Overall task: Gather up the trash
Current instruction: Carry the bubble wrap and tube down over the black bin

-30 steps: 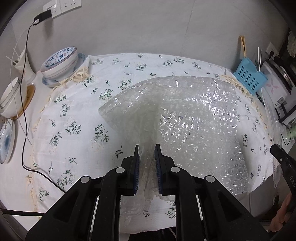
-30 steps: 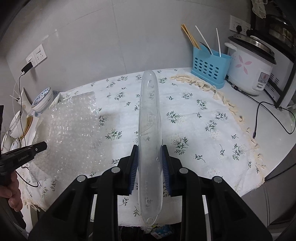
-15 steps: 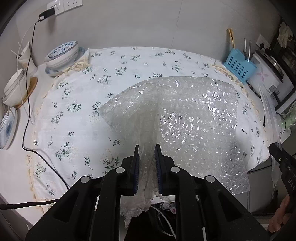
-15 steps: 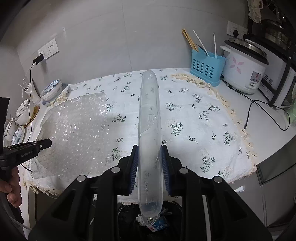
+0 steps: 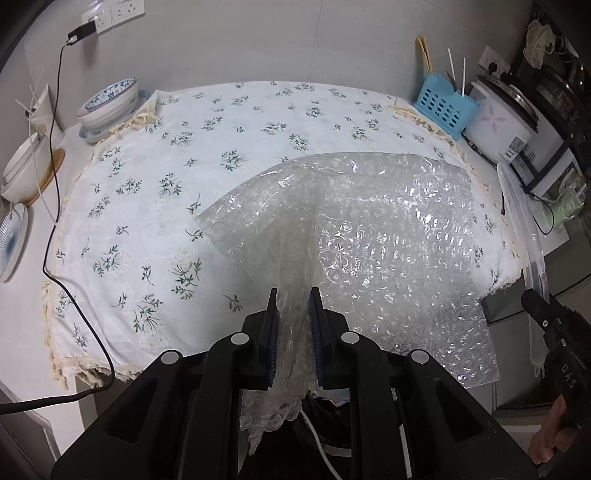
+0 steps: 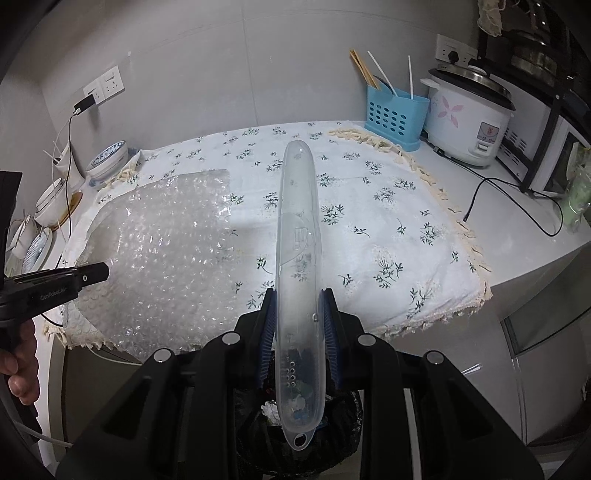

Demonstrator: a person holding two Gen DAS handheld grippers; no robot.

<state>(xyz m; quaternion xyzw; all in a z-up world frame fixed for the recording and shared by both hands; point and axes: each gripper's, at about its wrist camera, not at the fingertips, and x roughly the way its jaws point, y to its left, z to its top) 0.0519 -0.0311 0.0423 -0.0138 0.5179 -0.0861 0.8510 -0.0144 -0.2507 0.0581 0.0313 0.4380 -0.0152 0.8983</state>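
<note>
Left gripper (image 5: pixel 291 295) squeezed tight on a bunched corner of the bubble wrap (image 5: pixel 369 236). Rest of the sheet spread out in front, hanging over the flowered tablecloth (image 5: pixel 147 206) and past the near table edge. A crumpled bit of wrap dangling below the fingers.

Right gripper (image 6: pixel 297 295) pressed shut on a long clear plastic case (image 6: pixel 297 229). Case pointing away, far end over the tablecloth, near end with its little loop hanging over a bin with a black bag (image 6: pixel 343 410). Some scraps seen inside the bin.

Seen from the right side: left gripper low at the left edge, a hand (image 6: pixel 20 365) wrapped around its handle, bubble wrap stretched out beside it.

At the back right of the counter: a blue basket (image 6: pixel 393 116) with chopsticks and straws, just beside a white rice cooker (image 6: pixel 469 118). A black cord (image 6: pixel 517 199) lying loose on the bare counter near it.

At the back left: a stack of blue and white bowls (image 5: pixel 110 103), more dishes close by, and a charger (image 5: pixel 81 33) plugged into the wall.
</note>
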